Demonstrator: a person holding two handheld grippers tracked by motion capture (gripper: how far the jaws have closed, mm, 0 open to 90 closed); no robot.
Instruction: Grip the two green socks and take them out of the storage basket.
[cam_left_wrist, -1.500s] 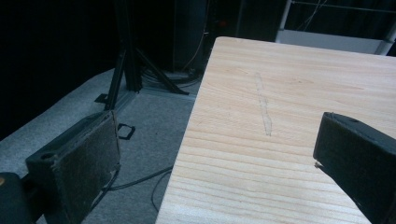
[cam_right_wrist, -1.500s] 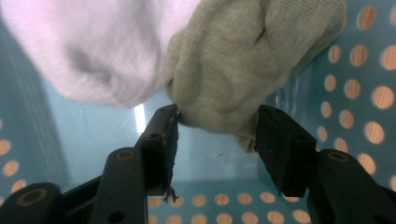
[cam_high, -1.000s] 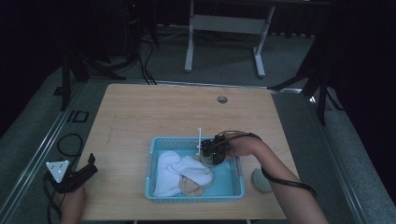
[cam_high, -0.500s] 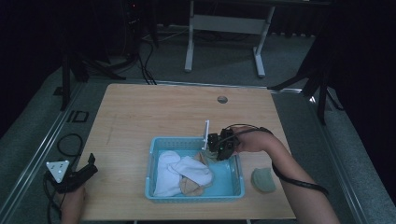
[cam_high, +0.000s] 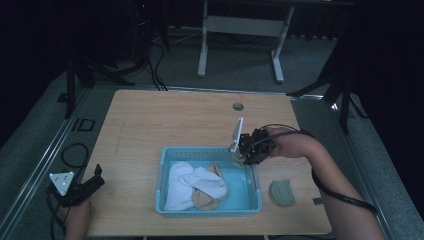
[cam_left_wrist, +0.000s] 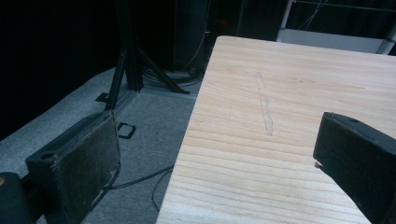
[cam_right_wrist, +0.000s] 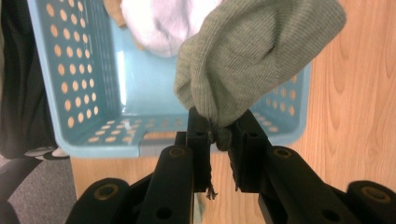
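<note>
Right hand-held gripper (cam_right_wrist: 218, 135) pinches a grey-green sock (cam_right_wrist: 254, 56), held over the far right corner of the blue basket (cam_high: 165, 172). White socks (cam_high: 192, 182) lie inside. A second grey-green sock (cam_high: 282, 192) lies on the surface (cam_high: 165, 120) near its right edge. Left hand-held gripper (cam_left_wrist: 215, 158) spread wide, empty, at the near left corner.

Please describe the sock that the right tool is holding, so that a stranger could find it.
Look at the blue basket on the wooden table. At its far right corner the right tool pinches a grey-green ribbed sock. Unlike the white socks inside, it hangs in the air.
</note>
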